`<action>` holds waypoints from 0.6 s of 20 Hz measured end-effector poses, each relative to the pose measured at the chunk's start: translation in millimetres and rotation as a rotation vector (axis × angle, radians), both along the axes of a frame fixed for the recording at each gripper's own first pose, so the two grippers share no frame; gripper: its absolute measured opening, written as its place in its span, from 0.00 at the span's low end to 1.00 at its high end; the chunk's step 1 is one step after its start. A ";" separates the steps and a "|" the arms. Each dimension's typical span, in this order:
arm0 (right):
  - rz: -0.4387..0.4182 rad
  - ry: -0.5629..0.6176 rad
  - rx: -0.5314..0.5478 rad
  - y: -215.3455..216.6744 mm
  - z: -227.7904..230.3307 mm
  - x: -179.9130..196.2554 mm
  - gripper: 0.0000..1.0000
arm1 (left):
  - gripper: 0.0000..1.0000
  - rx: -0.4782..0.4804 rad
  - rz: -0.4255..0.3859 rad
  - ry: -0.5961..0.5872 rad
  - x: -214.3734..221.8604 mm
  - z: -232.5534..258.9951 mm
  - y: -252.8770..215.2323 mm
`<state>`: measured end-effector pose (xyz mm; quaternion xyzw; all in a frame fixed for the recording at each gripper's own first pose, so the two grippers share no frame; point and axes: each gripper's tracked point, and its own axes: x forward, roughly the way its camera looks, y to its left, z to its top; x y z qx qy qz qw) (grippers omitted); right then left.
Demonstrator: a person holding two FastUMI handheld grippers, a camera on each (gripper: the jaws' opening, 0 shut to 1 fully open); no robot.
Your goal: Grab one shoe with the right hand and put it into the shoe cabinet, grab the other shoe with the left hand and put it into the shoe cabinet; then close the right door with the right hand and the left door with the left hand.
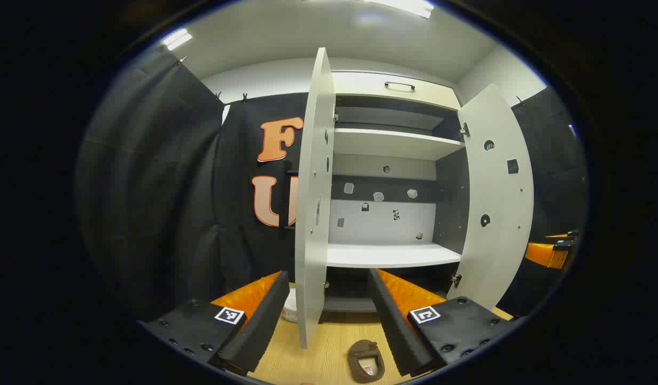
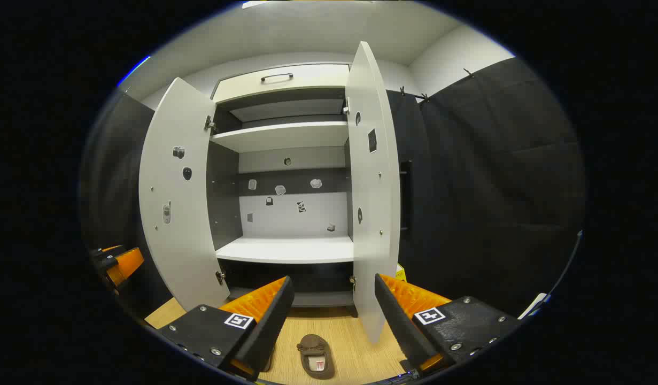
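wood-grain floor (image 2: 355, 342), dark-curtained booth, shoe cabinet (image 2: 286, 248) doors wide open, brown shoe (image 2: 316, 356) lying out front, left tool (image 1: 329, 315) and right tool (image 2: 331, 321) both gaping wide, empty, no readable writing

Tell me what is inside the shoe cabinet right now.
The shoe cabinet stands open with bare white shelves and small stickers on its back panel. No shoe is on them. The dark bottom compartment is partly hidden by the gripper fingers.

shoe cabinet (image 2: 286, 136): white doors and shelves, dark grey side panels
shoe (image 2: 316, 355): brown, pale insole
floor (image 2: 355, 334): light wood grain
booth wall (image 2: 494, 160): black
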<state>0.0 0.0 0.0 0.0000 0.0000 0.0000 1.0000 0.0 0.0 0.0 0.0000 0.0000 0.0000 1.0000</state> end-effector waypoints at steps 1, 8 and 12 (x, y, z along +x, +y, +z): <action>-0.001 0.000 -0.002 0.0 -0.5 0.6 0.94 | 0.96 0.001 0.002 -0.001 -0.6 0.2 0.8; 0.003 0.002 -0.012 2.6 -2.9 -0.8 0.94 | 0.96 0.016 0.003 -0.003 -2.8 2.3 1.6; 0.005 0.003 -0.015 4.1 -4.1 -0.7 0.94 | 0.97 0.016 0.001 -0.003 -3.6 2.2 1.2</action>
